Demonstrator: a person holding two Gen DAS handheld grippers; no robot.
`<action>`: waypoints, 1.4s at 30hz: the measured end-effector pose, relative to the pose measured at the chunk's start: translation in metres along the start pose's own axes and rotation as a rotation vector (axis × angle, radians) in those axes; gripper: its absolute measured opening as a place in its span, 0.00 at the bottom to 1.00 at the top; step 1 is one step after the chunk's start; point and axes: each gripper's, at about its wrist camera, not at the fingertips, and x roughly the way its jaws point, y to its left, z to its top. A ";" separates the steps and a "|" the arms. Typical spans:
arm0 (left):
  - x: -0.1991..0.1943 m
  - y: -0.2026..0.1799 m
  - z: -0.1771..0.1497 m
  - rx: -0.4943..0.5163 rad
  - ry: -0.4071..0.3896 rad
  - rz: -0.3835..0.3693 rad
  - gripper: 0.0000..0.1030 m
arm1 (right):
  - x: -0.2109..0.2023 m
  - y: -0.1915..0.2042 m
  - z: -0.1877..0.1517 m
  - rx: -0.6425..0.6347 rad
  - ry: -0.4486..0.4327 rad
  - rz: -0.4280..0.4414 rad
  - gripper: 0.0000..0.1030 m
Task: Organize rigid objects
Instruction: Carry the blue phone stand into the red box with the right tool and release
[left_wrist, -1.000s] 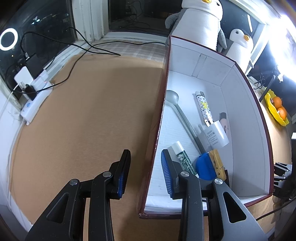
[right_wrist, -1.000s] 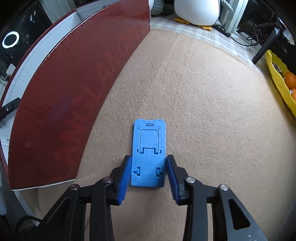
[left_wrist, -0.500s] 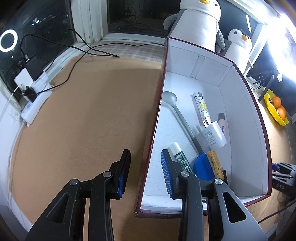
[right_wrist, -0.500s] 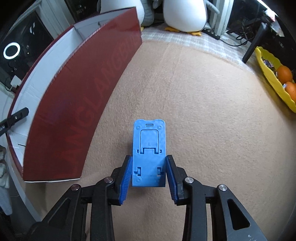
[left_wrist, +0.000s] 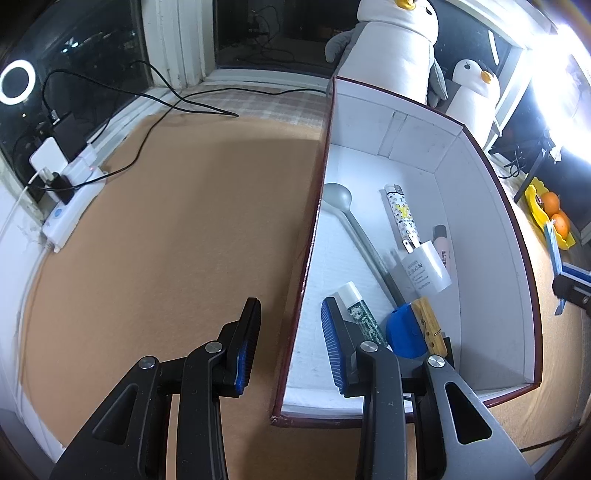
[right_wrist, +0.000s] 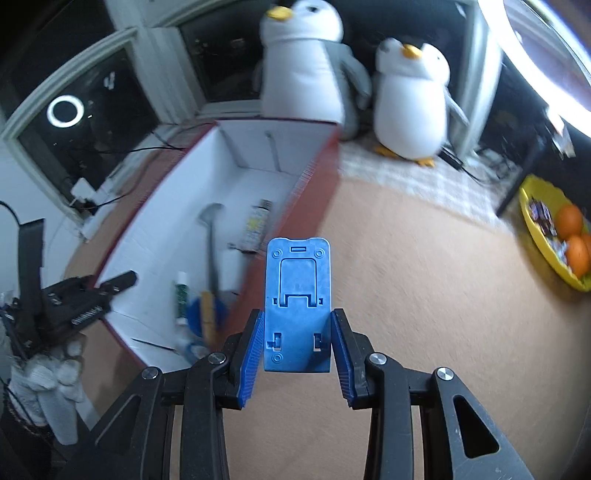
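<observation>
My right gripper (right_wrist: 297, 350) is shut on a flat blue plastic stand (right_wrist: 297, 295) and holds it in the air above the tan mat, just right of the dark-red box (right_wrist: 258, 151) with its white inside. My left gripper (left_wrist: 290, 343) is open and stands astride the box's left wall (left_wrist: 303, 266), one finger outside and one inside, pads apart from the wall. In the box lie a grey spoon (left_wrist: 338, 197), a patterned lighter (left_wrist: 400, 218), a white charger (left_wrist: 426, 271), a small tube (left_wrist: 360, 314), a blue round piece (left_wrist: 402, 336) and a wooden clothespin (left_wrist: 426, 325).
Two plush penguins (right_wrist: 303, 66) stand behind the box. A yellow bowl with oranges (right_wrist: 565, 240) sits at the right edge of the mat. A white power strip (left_wrist: 70, 206) with black cables lies at the far left by the window. A gloved hand (right_wrist: 48, 373) bears the left gripper.
My right gripper has risen with the blue stand off the mat, and its view now looks over the box's wall into the box. The left gripper has stayed put.
</observation>
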 end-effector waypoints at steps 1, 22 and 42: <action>-0.001 0.001 0.000 -0.002 -0.001 0.000 0.31 | 0.003 0.009 0.005 -0.021 -0.001 0.013 0.32; -0.012 0.003 -0.004 -0.001 -0.047 0.015 0.09 | 0.059 0.083 0.008 -0.170 0.104 0.054 0.32; -0.012 0.002 -0.004 0.000 -0.046 0.014 0.09 | 0.078 0.092 0.016 -0.187 0.129 0.030 0.32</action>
